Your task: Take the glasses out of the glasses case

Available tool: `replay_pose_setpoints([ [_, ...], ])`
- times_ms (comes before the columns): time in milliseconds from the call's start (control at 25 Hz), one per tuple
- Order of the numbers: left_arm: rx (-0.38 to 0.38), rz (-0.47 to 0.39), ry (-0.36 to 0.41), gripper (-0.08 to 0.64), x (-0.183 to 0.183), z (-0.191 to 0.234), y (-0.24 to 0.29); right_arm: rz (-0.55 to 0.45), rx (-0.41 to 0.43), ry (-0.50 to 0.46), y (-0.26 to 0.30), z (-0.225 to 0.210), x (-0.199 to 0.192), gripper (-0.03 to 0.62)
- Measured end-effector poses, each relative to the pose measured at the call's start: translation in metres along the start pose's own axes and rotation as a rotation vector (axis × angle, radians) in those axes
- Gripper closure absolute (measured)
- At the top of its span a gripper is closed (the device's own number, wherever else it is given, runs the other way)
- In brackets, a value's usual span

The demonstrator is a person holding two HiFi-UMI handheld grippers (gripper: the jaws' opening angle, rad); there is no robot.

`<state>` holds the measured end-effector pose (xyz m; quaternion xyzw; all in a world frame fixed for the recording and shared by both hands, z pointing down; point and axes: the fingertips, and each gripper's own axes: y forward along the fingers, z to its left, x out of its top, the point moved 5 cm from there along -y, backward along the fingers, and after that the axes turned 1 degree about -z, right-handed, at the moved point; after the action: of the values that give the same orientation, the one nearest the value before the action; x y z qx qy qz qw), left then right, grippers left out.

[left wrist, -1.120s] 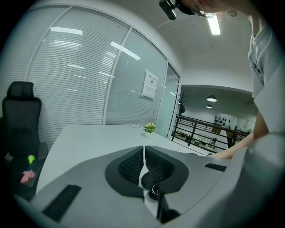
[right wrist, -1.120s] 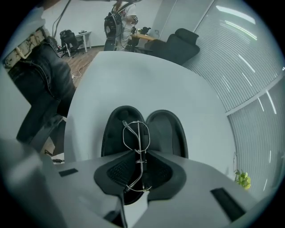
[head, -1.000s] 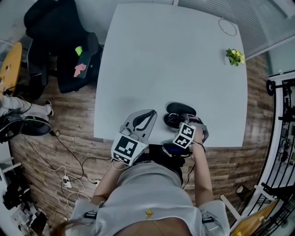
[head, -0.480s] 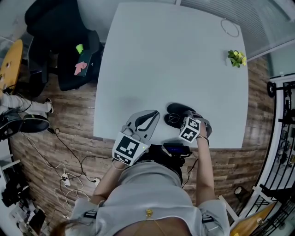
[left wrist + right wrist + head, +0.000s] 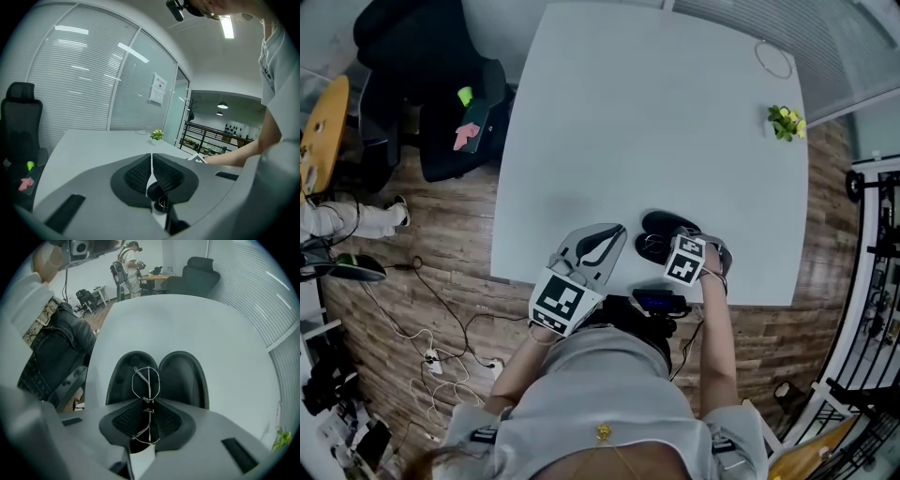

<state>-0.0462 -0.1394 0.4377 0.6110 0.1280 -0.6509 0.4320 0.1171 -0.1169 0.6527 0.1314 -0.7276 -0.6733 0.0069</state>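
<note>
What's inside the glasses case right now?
The open case shows two dark halves, the right one bare. The glasses stand over the left half, pinched in the right gripper. The gripper covers the near ends of both halves.

We find nothing legible: the white paper notice (image 5: 158, 89) on the glass wall, upper centre, bears print too small to read.
</note>
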Motion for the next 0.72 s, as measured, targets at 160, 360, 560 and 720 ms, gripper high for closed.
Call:
replay_pose_setpoints([
  [160,-0.002,0.003,0.001,0.529,0.0,0.001,0.0,-0.034,0.002,-0.008,-0.002,0.0,0.0,0.52],
  [360,-0.011,0.003,0.007,0.529,0.001,-0.001,0.002,-0.104,-0.052,0.01,-0.013,0.003,-0.003,0.569],
  [560,-0.035,0.004,0.014,0.529,0.002,-0.005,0.004,-0.112,-0.08,0.002,-0.018,0.007,-0.002,0.571],
  [720,-0.054,0.013,0.024,0.529,0.001,-0.007,0.008,-0.125,-0.083,0.012,-0.024,0.005,-0.002,0.571],
])
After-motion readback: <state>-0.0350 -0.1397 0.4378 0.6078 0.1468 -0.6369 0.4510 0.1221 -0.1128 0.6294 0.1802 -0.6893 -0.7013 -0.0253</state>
